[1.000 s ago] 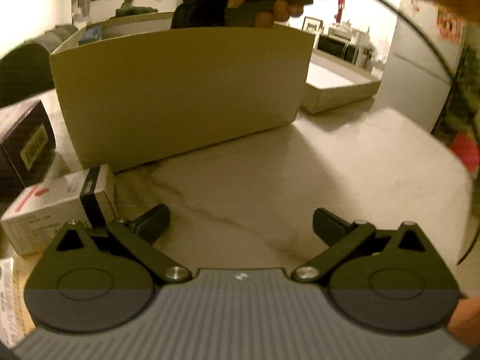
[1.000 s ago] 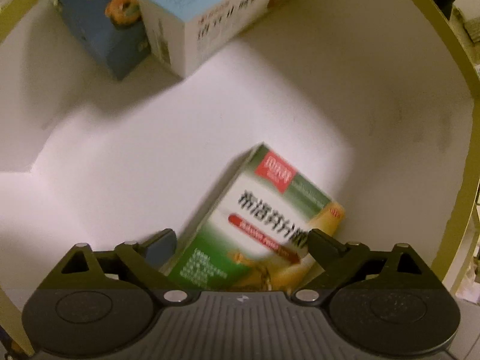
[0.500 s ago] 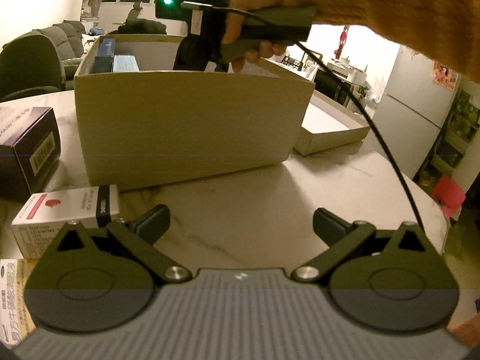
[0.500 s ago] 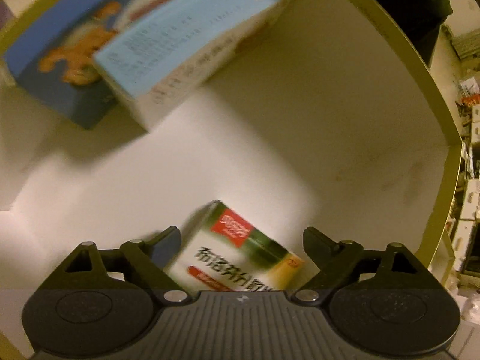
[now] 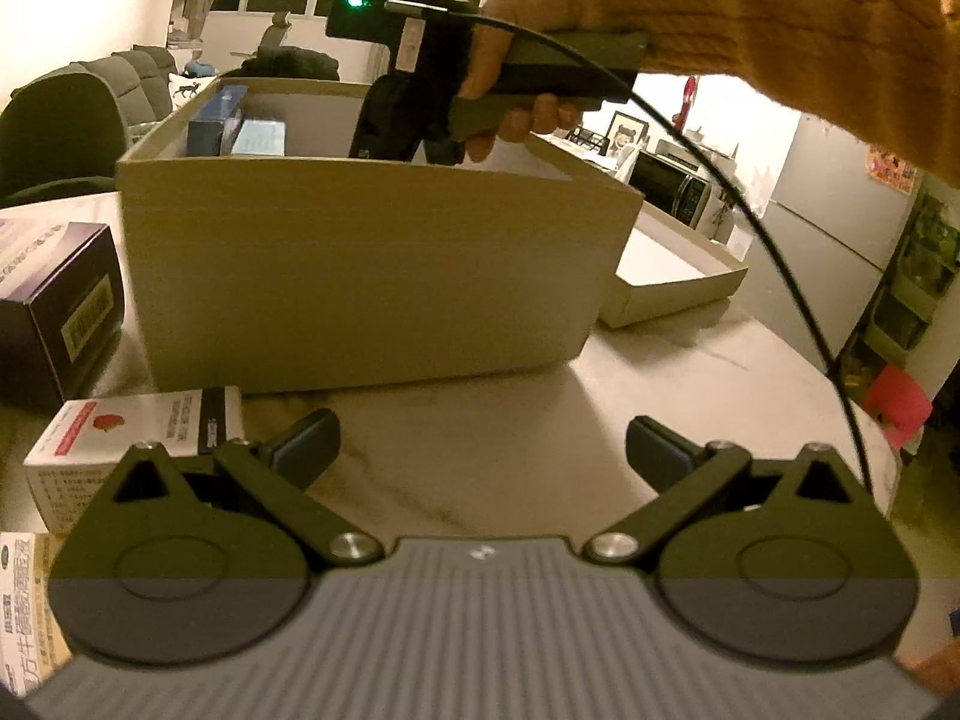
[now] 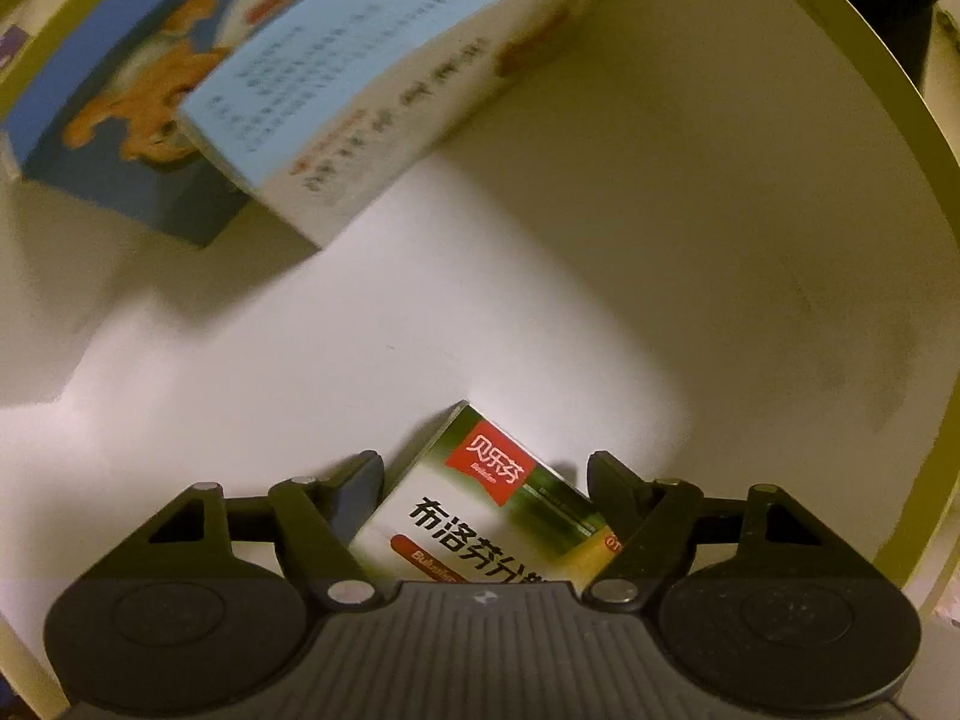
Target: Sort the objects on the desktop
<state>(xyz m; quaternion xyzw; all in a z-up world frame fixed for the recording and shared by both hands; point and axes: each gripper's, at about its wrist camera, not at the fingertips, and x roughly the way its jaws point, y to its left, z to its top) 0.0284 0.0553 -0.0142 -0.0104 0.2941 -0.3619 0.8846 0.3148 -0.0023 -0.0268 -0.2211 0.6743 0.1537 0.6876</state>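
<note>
A: Going left to right on the marble table, what does the left wrist view show?

B: A dark box at nine o'clock, a white carton with a red label at eight, then the big cardboard box in the centre and its shallow lid at three o'clock. The left gripper hovers low, tilted gently down at the table, its jaws wide apart with nothing between them.

A: And the other hand?

B: At twelve o'clock a hand in an orange knit sleeve holds the right gripper's handle level, the tool pointing straight down into the cardboard box.

A: What does its own camera see?

B: A blue carton and a pale-blue one at eleven o'clock; at six, the green medicine box lies on the box floor between the right gripper fingers. The jaws are closing, though gaps remain and the pads are not pressing it.
</note>
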